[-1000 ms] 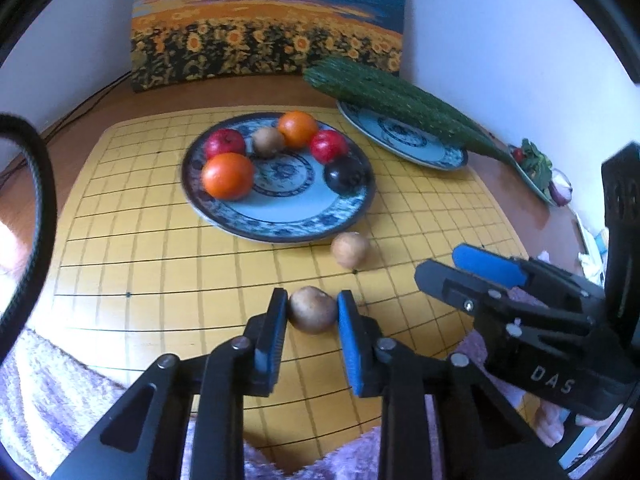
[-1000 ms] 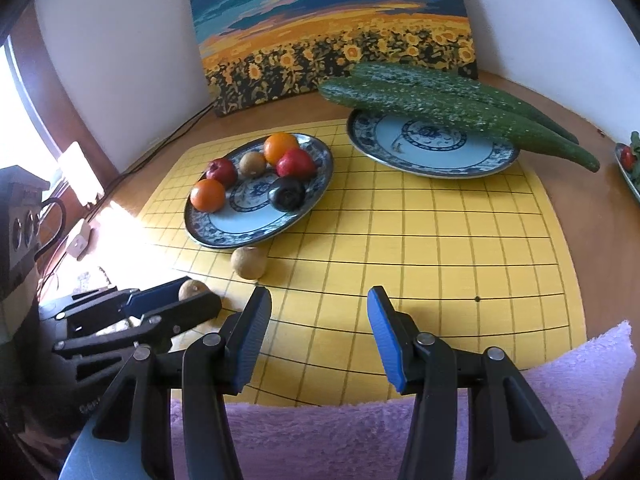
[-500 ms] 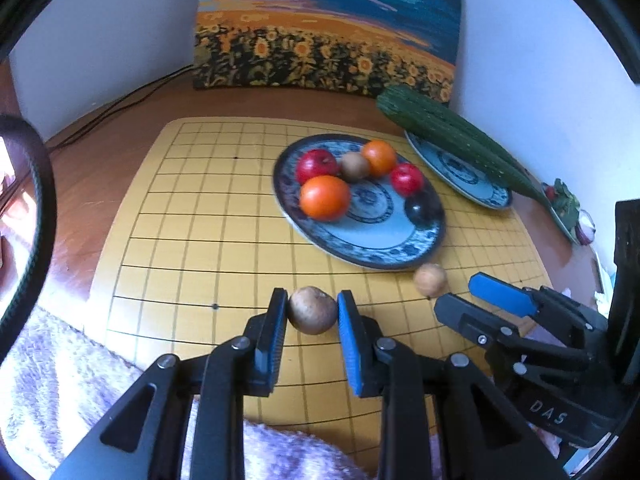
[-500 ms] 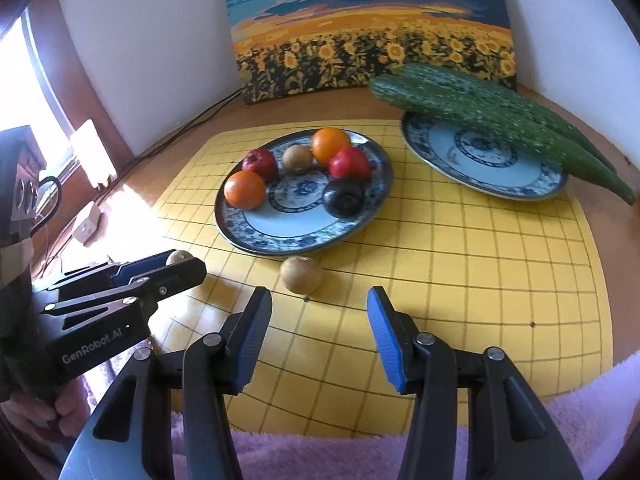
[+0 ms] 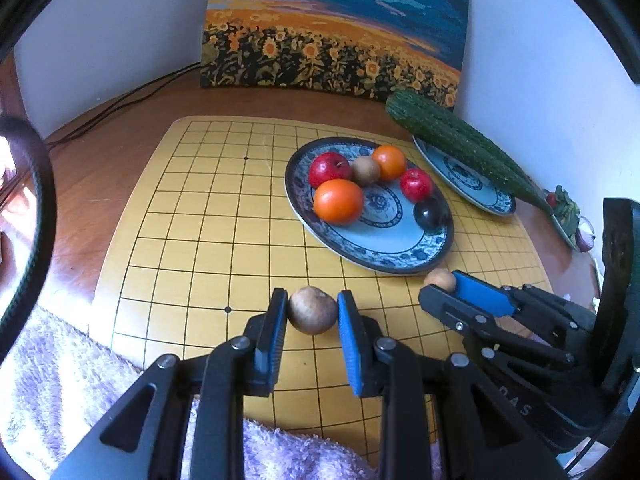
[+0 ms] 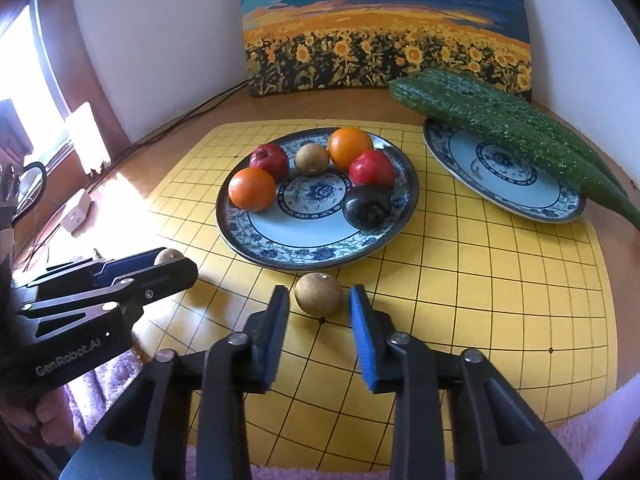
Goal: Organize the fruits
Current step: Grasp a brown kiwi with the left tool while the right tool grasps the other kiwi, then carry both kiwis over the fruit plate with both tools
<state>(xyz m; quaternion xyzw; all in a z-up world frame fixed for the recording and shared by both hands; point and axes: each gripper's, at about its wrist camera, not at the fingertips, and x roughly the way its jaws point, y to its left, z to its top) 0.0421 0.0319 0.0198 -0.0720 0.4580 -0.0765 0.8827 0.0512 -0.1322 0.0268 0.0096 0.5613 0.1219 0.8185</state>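
Observation:
My left gripper (image 5: 312, 300) is shut on a round brown fruit (image 5: 313, 310) just above the yellow grid board (image 5: 208, 240). The right wrist view shows that gripper (image 6: 172, 264) at the left with the fruit (image 6: 168, 257) between its pads. My right gripper (image 6: 319, 296) is closing its jaws around a second brown fruit (image 6: 319, 294) that rests on the board. Small gaps still show on both sides of it. Behind stands a blue-patterned plate (image 6: 240, 236) with two oranges, two red apples, a brown fruit and a dark plum.
A second patterned plate (image 6: 460, 160) at the back right bears long green cucumbers (image 6: 500, 120). A sunflower painting (image 6: 384, 32) leans on the wall. A purple towel (image 5: 60, 360) lies along the board's near edge. Cables (image 6: 180, 120) run at the back left.
The right gripper has come down over the loose brown fruit and its jaws have narrowed around it. The left gripper has shifted left with its fruit, so the plate now lies to its right.

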